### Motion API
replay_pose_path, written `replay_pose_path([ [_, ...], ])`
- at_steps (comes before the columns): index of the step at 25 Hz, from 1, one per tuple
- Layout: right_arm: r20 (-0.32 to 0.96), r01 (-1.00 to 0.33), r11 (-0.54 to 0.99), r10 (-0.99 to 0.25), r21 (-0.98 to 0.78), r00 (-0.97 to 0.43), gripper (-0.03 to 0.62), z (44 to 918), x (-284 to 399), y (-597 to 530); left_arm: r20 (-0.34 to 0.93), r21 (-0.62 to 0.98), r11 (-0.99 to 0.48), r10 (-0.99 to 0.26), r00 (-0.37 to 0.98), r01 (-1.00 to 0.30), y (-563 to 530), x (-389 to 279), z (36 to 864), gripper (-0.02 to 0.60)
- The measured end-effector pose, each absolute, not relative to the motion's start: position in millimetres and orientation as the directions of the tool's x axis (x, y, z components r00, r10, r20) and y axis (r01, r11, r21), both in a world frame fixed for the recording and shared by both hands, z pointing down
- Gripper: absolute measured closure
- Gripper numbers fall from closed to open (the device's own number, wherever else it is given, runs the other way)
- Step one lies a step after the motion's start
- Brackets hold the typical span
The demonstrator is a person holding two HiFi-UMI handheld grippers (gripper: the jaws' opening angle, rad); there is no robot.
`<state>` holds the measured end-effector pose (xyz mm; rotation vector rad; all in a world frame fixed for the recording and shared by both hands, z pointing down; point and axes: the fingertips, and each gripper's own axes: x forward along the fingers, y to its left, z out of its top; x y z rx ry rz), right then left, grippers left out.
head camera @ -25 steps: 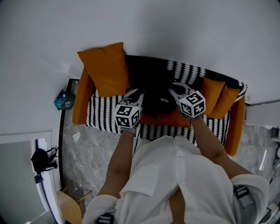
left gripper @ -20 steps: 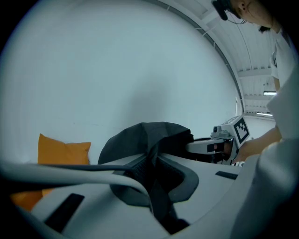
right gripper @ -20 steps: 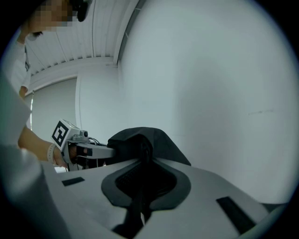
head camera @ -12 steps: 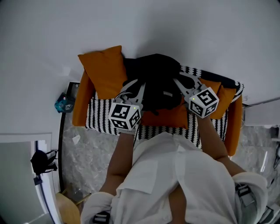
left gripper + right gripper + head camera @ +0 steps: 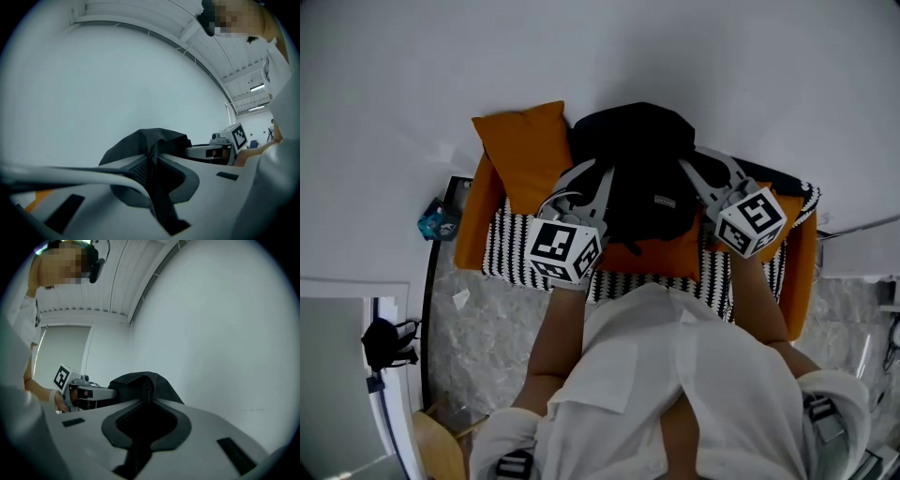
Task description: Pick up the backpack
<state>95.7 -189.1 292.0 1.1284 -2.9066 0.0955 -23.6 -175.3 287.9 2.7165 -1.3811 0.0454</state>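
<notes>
The black backpack (image 5: pixel 642 169) hangs in the air above the sofa, held from both sides. My left gripper (image 5: pixel 602 174) is shut on the black fabric at its left side, and the pinched cloth (image 5: pixel 154 159) runs between the jaws in the left gripper view. My right gripper (image 5: pixel 689 169) is shut on the backpack's right side, where the fabric (image 5: pixel 140 394) rises from between its jaws. Each gripper view shows the other gripper beyond the bag: the right gripper (image 5: pixel 225 143) and the left gripper (image 5: pixel 75 387).
Below stands an orange sofa (image 5: pixel 473 225) with a black-and-white patterned throw (image 5: pixel 516 246), a large orange cushion (image 5: pixel 523 150) at left and orange cushions at right. A white wall rises behind. A teal object (image 5: pixel 438 217) lies on the marble floor at left.
Both grippers have risen with the backpack, lifting it off the sofa seat; it now hangs higher against the wall and the seat cushion below shows.
</notes>
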Motion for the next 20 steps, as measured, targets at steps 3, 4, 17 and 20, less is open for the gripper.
replay_pose_path([
  [3, 0.039, -0.675, 0.736, -0.674, -0.054, -0.737, 0.557, 290.8, 96.6, -186.5, 0.064, 0.070, -0.585, -0.805, 0.589, -0.808, -173.1, -22.8, 285.5, 0.537],
  [4, 0.039, -0.676, 0.735, -0.674, -0.055, -0.737, 0.557, 290.8, 96.7, -185.9, 0.063, 0.070, -0.585, -0.806, 0.589, -0.808, -172.4, -23.0, 285.0, 0.537],
  [17, 0.030, -0.668, 0.743, -0.667, -0.049, -0.744, 0.557, 287.4, 96.6, -185.8, 0.055, 0.084, -0.578, -0.811, 0.583, -0.812, -171.6, -22.5, 282.4, 0.537],
  [20, 0.029, -0.671, 0.740, -0.670, -0.050, -0.742, 0.557, 285.7, 98.4, -184.3, 0.050, 0.086, -0.579, -0.810, 0.584, -0.811, -169.9, -21.1, 280.0, 0.537],
])
